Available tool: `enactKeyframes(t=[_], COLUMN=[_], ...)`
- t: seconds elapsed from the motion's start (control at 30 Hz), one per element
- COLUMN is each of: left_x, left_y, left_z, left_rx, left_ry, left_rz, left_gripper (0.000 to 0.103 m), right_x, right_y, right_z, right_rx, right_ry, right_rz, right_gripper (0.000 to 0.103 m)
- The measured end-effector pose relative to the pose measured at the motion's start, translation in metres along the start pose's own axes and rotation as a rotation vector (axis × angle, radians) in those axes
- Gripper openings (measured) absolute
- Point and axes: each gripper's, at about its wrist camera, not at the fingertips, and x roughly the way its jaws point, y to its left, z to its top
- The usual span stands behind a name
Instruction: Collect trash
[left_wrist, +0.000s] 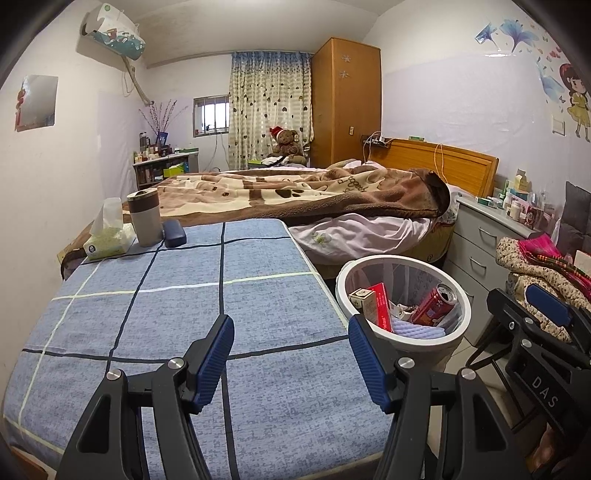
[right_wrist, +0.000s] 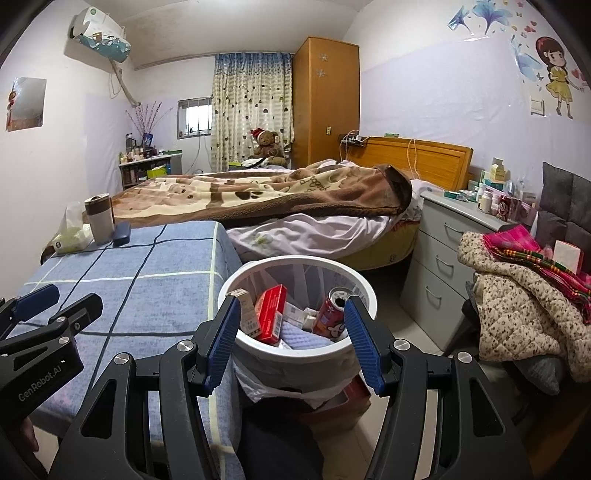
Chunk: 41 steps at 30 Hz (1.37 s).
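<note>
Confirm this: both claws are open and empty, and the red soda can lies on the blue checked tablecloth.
Wrong on the can. The right wrist view shows the red soda can inside the white round trash bin, not on the blue checked tablecloth. Left claw and right claw are open and empty.

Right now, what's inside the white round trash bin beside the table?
Inside the white round trash bin: a red soda can, a red carton, a small beige box and a lavender foam sheet. Anything beneath is hidden.
</note>
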Motion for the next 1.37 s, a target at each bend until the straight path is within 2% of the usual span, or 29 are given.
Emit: enactKeyframes(t=[1.37], left_x=[-0.0037], left_y=[0.0013], left_z=[0.0021], left_rx=[-0.015], left_ry=[0.001], left_rz=[0.0], left_gripper=[0.064], right_x=[-0.0002], right_y=[0.0026], right_z=[0.0023], right_rx=[-0.01], right_ry=[0.007], right_rz=[0.007], right_gripper=[0.06])
